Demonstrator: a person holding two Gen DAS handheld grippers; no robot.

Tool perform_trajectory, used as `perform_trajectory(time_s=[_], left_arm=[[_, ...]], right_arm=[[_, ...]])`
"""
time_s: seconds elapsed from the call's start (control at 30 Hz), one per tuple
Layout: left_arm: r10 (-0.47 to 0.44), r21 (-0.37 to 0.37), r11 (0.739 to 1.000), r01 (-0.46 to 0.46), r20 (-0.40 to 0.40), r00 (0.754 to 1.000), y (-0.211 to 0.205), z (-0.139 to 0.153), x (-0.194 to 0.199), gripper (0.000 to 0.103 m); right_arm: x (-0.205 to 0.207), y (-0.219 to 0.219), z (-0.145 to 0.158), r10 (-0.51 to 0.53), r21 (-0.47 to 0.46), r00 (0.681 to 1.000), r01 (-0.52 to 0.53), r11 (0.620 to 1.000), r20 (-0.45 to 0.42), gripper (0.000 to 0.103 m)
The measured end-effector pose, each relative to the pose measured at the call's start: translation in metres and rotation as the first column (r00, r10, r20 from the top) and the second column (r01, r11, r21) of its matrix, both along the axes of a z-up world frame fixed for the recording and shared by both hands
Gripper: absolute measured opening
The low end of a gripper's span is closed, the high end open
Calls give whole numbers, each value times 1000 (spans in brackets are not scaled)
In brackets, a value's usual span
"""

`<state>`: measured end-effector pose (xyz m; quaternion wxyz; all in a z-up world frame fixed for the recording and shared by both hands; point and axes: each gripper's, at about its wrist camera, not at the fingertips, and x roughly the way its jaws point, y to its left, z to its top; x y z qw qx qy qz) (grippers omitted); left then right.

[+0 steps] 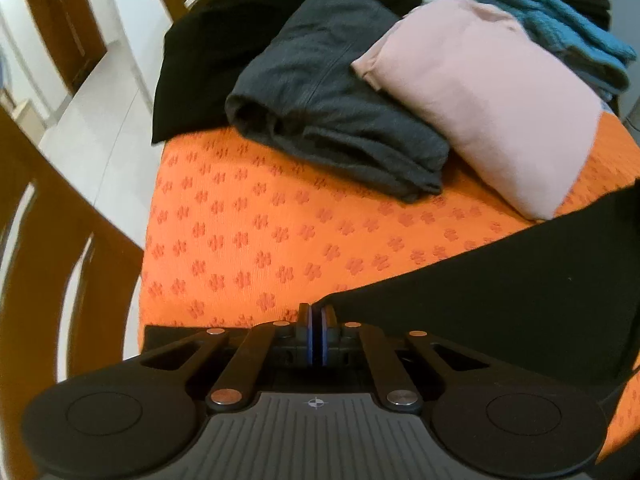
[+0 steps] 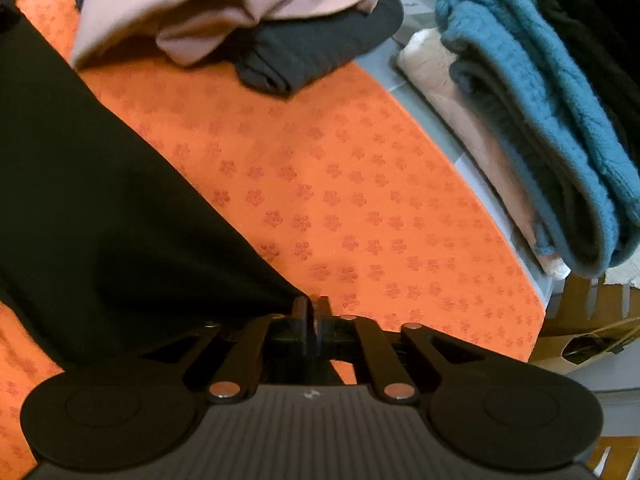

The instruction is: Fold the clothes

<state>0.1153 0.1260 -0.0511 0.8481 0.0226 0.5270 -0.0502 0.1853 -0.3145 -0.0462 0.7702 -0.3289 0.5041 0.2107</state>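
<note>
left wrist view: left gripper (image 1: 316, 312) has its jaws pressed together on a corner of the black garment (image 1: 500, 292), which runs off to the right over the orange cloth (image 1: 248, 216).
done, left view: dark grey piece (image 1: 332, 108) and pink piece (image 1: 492, 104) lie folded, side by side and touching; another black item (image 1: 208, 56) sits behind them.
only here: wooden chair (image 1: 52, 216) by the table edge, floor, box at the back.
right wrist view: right gripper (image 2: 314, 306) pinches the other corner of the black garment (image 2: 92, 184), fabric trailing left.
only here: teal knit (image 2: 552, 120) stacked on a beige folded item (image 2: 452, 92), off the orange cloth (image 2: 340, 184) to the right; cardboard box (image 2: 592, 320).
left to do: black garment is held at two corners and, as I judge, not yet folded; this looks mid-task, several pieces done.
</note>
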Motion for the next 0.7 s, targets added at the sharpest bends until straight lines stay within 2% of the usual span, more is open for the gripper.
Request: perform_trajectory(time_s=[0.07,0.13,0.17,0.23,0.3,0.4,0.5,0.7], left_arm=[[36,-26,999,-35,12,999,3,2,-1,15],[70,-54,996,-69,14,997,5,9,-2,31],[89,-74,993,-87,14,996,6,14,-4,35],[124,-124,985,-121,18,992,6,25,-9,50],[157,-190,970,-152,14,987,3,36,-17,59],[168,-273,948,-161,2,986,-9,49,-34,61],[152,-299,943,-147,-8,988,-31,60,-48,65],[93,-338,936,-96,-24,995,-81,68,-74,69]], right_arm=[[2,-6,8,-22,30,1000,22,999,1,19],[1,-15,22,-55,75,998,54,996,5,34],[0,-21,30,-74,101,997,73,992,6,36],[-4,-39,47,-129,159,992,126,979,9,41],[-12,-59,60,-195,205,981,191,960,0,43],[-31,-95,69,-297,255,955,291,922,-18,43],[-53,-132,74,-393,295,919,387,874,-41,43],[-102,-205,54,-547,331,830,549,768,-107,43]])
